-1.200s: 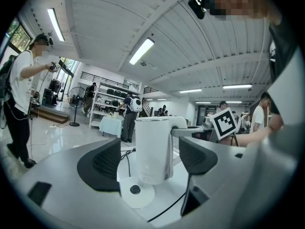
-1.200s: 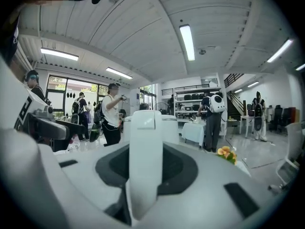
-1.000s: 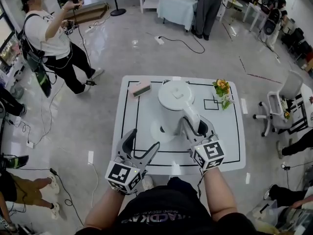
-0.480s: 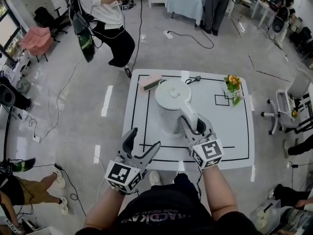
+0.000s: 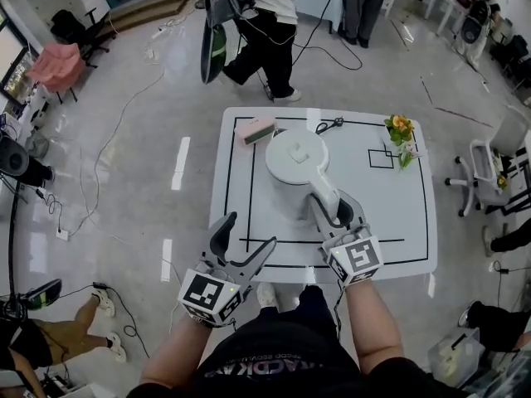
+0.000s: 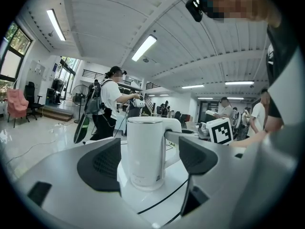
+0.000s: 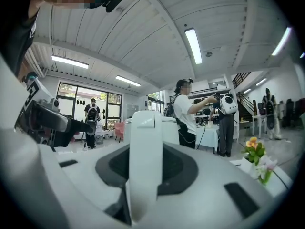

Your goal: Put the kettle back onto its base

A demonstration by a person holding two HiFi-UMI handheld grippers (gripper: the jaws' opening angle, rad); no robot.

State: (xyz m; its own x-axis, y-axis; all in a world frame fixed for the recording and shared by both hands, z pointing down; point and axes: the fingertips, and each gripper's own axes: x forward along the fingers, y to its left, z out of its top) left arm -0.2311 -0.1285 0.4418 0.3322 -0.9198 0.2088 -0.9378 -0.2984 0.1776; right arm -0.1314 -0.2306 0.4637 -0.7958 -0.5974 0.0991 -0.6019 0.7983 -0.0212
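Two tongs, one at work: the right tongs (image 5: 336, 214) are clamped on the handle (image 7: 143, 166) of the kettle (image 5: 297, 172). The left tongs (image 5: 247, 232) hang with jaws apart and empty at 7 o'clock, off the worktop (image 5: 390, 222). A second ago the base (image 6: 143, 189) peeked out at the kettle's 7 o'clock. Now the kettle covers it mid-worktop, so it looks seated and only letting go remains. Its lid is shut, contents hidden. The vase (image 5: 401, 135) at 2 o'clock holds flowers.

Bright ceiling striplights, fisheye-warped edges
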